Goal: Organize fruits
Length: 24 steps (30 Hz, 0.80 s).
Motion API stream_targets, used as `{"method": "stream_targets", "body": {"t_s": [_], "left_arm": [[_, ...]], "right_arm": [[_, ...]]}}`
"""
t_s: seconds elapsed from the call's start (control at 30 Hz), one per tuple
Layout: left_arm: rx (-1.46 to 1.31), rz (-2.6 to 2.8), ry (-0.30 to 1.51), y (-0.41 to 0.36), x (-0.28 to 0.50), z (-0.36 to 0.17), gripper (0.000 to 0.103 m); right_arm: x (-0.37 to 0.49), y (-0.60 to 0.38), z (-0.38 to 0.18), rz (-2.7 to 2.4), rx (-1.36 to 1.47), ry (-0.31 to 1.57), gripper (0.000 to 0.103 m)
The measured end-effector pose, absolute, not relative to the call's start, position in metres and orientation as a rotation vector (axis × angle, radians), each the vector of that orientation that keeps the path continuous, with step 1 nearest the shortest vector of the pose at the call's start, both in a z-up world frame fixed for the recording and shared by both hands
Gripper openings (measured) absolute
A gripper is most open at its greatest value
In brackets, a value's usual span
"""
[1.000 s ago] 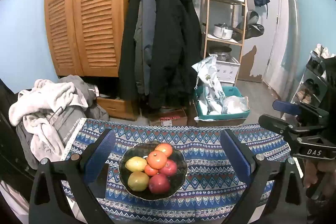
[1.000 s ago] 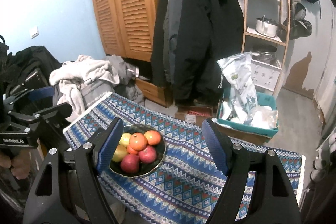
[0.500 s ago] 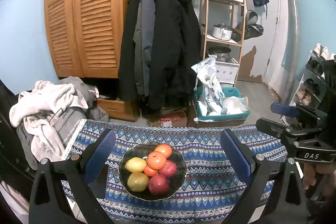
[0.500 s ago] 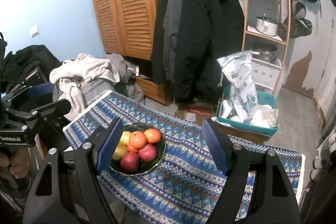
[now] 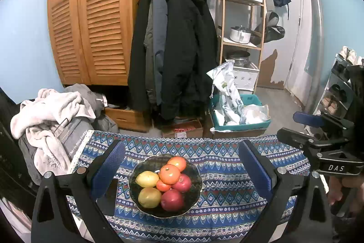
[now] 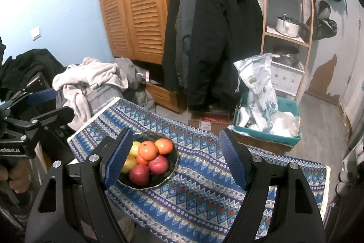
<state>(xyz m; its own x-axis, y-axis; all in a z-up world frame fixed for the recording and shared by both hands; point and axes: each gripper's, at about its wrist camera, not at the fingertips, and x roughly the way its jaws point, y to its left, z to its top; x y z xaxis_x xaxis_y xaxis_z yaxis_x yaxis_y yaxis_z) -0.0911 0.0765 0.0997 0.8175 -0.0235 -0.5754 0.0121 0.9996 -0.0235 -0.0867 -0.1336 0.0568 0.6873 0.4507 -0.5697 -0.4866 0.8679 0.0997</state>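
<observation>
A dark bowl [image 5: 195,174] stands on the patterned blue tablecloth [image 5: 227,204]. It holds two yellow fruits [image 5: 147,178], two oranges [image 5: 169,173], a small orange fruit and two red apples [image 5: 172,199]. My left gripper [image 5: 182,165] is open and empty, held back from the bowl, its fingers framing it. My right gripper [image 6: 176,156] is open and empty, above the table to the right of the bowl [image 6: 174,163]. Each gripper shows at the edge of the other's view.
A pile of clothes [image 5: 52,115] lies left of the table. Behind it stand a wooden louvred wardrobe [image 5: 91,15], hanging coats [image 5: 177,49], a shelf rack [image 5: 243,22] and a teal bin [image 5: 241,122] with bags on the floor.
Both views have shifted only slightly. The bowl and fruit have not moved, and both grippers stay open.
</observation>
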Motion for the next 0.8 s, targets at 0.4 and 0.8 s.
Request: {"method": "stream_targets", "body": {"t_s": [0.4,0.8], "left_arm": [[-0.020,-0.018,0.614,0.0761,-0.0910,0.1001,0.101],[-0.022,-0.023,0.611,0.0738,-0.0927,0.1032,0.101]], "right_arm": [[-0.0865,-0.1330,0.0568,0.524,-0.060,0.622,0.078],[-0.0883,-0.1296,0.0550,0.532,-0.061,0.625,0.079]]}}
